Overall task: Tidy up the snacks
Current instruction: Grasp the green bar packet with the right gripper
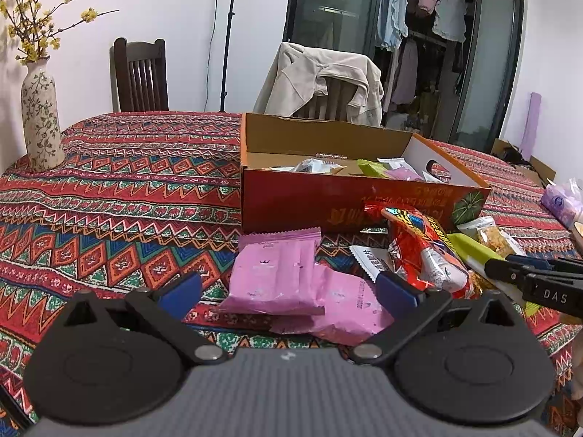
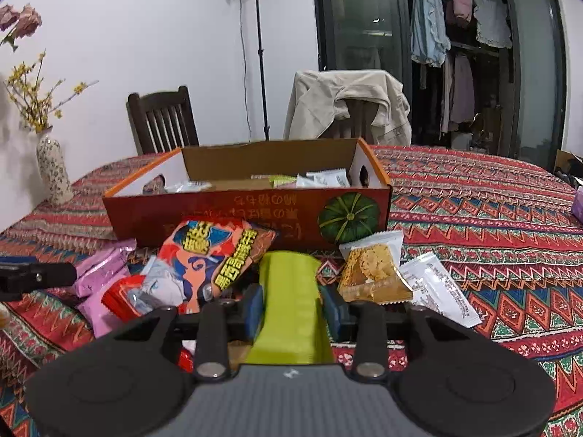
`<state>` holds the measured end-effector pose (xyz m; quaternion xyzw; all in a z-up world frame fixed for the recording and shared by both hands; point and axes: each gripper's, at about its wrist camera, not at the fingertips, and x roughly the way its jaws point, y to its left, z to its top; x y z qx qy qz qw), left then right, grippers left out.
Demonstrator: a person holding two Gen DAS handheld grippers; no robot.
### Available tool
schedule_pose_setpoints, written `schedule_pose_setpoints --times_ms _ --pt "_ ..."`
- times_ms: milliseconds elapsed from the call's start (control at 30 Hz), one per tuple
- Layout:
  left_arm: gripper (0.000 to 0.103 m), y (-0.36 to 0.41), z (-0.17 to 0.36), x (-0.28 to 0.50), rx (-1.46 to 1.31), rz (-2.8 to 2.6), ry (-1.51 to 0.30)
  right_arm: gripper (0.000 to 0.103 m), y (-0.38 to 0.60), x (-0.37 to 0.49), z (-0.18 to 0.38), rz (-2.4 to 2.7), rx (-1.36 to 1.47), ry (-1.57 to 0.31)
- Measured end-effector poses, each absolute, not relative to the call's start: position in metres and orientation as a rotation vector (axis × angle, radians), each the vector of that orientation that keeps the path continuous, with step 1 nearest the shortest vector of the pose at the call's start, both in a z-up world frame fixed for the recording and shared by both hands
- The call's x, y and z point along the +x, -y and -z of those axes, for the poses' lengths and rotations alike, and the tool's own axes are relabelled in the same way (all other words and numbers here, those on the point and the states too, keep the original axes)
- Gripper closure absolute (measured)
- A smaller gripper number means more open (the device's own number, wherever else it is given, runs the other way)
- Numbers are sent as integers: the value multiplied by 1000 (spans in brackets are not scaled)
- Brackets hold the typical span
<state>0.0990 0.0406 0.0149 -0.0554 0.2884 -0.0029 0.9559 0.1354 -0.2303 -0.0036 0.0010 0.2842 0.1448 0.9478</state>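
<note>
Clearly the right gripper (image 2: 291, 311) pinches the light, crinkly, slippery green packet (image 2: 290, 291) mid-body, lower centre; left gripper (image 1: 288, 287) gapes wide.

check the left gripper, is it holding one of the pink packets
No, the left gripper stands wide open above the pink packets, its pads clear of them.

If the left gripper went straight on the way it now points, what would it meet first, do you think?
Most likely the pink packets: they lie on the cloth right between and ahead of the left gripper, whose jaws stand open. The orange box sits farther along the same line, though depth is hard to judge.
</note>
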Motion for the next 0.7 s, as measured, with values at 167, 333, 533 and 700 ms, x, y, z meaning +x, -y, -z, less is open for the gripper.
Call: schedule_pose_setpoints --times_ms 167,333,533,700 --pt "0 -41 -12 104 -105 -2 -600 59 228 146 13 -305 22 -632" --pt "0 -45 -11 103 -116 -11 -601 64 229 150 14 -310 52 -638" --pt "0 -50 -11 106 -119 -30 -604 66 233 138 9 -286 51 -575" --pt "0 -55 -10 122 -128 -63 -635 66 238 129 2 -287 55 -514"
